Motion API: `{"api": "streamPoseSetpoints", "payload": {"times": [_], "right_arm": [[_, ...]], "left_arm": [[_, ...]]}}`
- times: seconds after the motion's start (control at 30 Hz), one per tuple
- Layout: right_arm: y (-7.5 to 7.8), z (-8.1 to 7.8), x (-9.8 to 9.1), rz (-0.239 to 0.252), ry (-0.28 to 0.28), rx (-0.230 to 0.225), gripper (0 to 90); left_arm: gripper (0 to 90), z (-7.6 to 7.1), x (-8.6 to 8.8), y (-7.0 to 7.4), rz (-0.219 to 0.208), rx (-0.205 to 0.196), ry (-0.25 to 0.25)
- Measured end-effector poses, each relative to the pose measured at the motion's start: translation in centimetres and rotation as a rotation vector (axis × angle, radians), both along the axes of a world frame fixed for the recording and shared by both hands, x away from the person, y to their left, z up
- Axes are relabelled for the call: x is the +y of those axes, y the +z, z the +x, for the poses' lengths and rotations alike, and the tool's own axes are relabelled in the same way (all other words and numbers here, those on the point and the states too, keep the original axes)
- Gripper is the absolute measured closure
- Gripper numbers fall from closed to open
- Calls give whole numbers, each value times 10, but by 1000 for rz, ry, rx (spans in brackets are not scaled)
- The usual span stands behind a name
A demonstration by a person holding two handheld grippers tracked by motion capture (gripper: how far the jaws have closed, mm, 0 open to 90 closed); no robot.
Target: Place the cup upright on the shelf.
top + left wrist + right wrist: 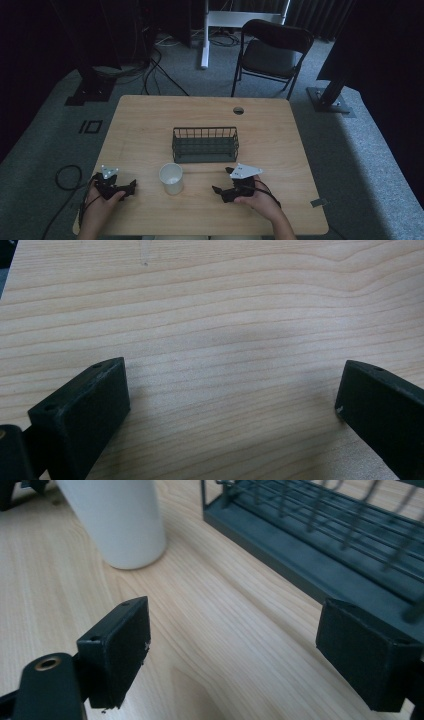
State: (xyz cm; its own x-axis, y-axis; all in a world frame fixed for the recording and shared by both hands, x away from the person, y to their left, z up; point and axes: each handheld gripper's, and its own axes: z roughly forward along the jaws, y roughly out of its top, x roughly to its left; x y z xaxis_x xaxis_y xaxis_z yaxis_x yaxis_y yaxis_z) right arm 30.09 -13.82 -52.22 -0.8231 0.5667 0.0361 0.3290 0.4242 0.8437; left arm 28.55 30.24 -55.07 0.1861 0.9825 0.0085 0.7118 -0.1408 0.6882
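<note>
So the setup is a light wood table (150,120) with a dark wire basket (205,144) sitting around the middle, and a white cup (171,178) standing upright just in front of the basket's left end, a bit toward the person. The cup looks empty from above.

The left gripper (131,186) is down at the near left edge of the table, held in the person's left hand (100,205), pointing right toward the cup but well short of it. In the left gripper view its jaws are spread wide with nothing but bare wood grain between them.

The right gripper (216,190) is on the other side of the cup, in the right hand (257,200), with its grey plate (245,171) on top, just in front of the basket's right end. The right gripper view has its jaws wide apart too, nothing in them, with the cup up ahead to the left and the basket's base running along the right.

Behind the table there's a black folding chair (272,50) and cables on the grey carpet.
</note>
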Motion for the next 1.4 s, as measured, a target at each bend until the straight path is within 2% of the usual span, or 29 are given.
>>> {"api": "streamPoseSetpoints", "payload": {"times": [0.17,0.2,0.47,0.9,1.0,1.17,1.4], "right_arm": [[-1,-1,11,-17,37,-4,140],[-1,-1,18,-18,53,-3,139],[2,-1,32,-6,86,-11,139],[5,-3,61,39,152,-18,135],[6,-3,69,44,173,-31,136],[7,-2,78,45,185,-37,135],[11,2,95,83,199,-50,130]], "left_arm": [[13,0,0,0,0,0,0],[13,0,0,0,0,0,0],[13,0,0,0,-1,-1,0],[13,0,0,0,0,0,0],[13,0,0,0,0,0,0],[13,0,0,0,0,-1,0],[13,0,0,0,-1,0,0]]}}
